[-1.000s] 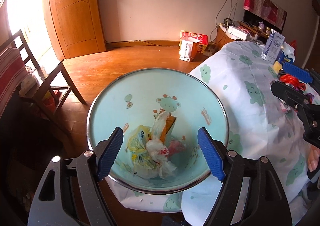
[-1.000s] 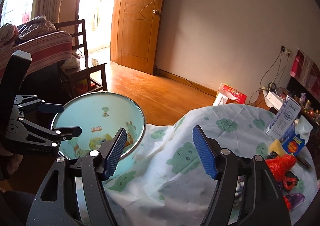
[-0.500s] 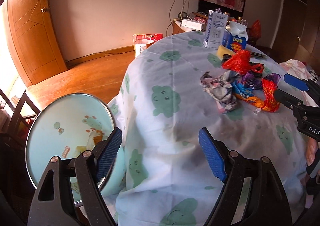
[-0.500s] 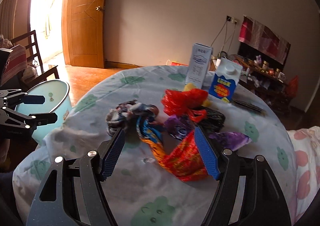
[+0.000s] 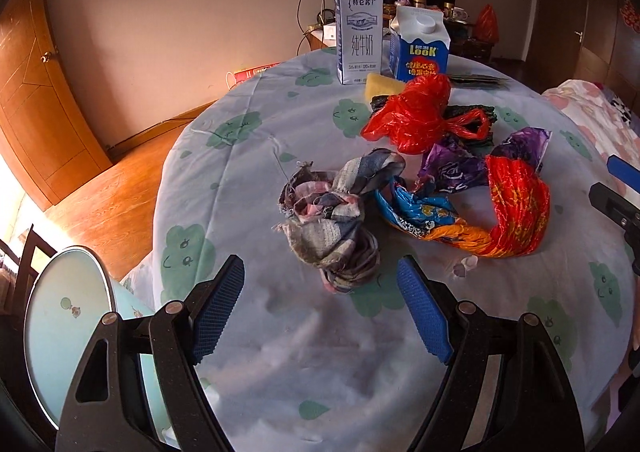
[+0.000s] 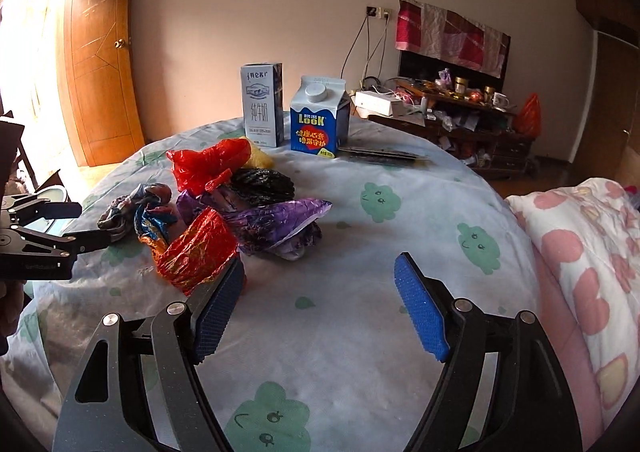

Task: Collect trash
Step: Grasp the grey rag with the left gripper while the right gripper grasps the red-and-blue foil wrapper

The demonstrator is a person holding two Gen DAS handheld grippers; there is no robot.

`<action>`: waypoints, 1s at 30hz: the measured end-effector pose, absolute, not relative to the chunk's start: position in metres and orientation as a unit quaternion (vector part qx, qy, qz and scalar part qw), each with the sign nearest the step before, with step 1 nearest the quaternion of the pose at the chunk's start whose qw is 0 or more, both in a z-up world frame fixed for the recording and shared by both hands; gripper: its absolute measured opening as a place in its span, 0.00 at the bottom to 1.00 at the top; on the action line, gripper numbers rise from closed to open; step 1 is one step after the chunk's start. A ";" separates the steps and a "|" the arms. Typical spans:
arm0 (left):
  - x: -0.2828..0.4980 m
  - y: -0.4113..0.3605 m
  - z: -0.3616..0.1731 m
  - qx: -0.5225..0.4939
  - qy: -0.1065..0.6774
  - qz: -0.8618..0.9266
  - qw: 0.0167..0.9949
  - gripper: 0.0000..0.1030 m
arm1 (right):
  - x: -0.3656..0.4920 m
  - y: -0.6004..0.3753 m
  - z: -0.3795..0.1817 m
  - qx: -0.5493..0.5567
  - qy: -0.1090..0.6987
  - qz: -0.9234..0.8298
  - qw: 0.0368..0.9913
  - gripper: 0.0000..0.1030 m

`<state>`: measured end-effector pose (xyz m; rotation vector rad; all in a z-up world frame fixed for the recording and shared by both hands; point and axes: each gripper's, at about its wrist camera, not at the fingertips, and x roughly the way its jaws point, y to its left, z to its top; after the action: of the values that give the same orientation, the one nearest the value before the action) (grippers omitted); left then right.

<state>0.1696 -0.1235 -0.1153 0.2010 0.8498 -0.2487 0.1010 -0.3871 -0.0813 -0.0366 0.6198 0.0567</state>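
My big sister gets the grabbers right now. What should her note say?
Left gripper: open, empty, pointed at the plaid rag.
Right gripper: open, empty, its left finger by the red-orange wrapper.
On the table: red bag, purple wrapper, two cartons.
Bin: on the floor, left of the table.
Done: neither gripper holds anything.
Left: carry the pile to the bin.

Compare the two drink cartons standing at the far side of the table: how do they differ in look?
The white milk carton is taller, slimmer and flat-topped; the blue carton is shorter, wider and gable-topped. The blue carton shows a round white cap; no cap shows on the white milk carton. Both stand upright, side by side, on the cloth-covered table.
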 end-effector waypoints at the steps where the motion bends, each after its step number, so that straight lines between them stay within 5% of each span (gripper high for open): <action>1: 0.173 -0.124 -0.118 0.096 0.415 -0.120 0.897 0.66 | 0.101 -0.387 -0.082 -0.016 0.305 0.030 0.952 0.75; 5: 0.179 -0.125 -0.124 0.084 0.434 -0.148 0.885 0.19 | 0.102 -0.385 -0.083 -0.013 0.305 0.036 0.952 0.75; 19: 0.143 -0.077 -0.089 0.067 0.392 -0.146 0.906 0.13 | 0.107 -0.341 -0.073 -0.023 0.308 0.090 0.947 0.75; 30: 0.122 -0.036 -0.088 0.041 0.391 -0.135 0.910 0.13 | 0.142 -0.289 -0.093 -0.079 0.393 0.130 0.907 0.75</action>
<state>0.1220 -0.0361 -0.0876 0.0849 0.8054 -0.2785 0.1416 -0.2891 -0.0931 -0.1640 0.8120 0.2690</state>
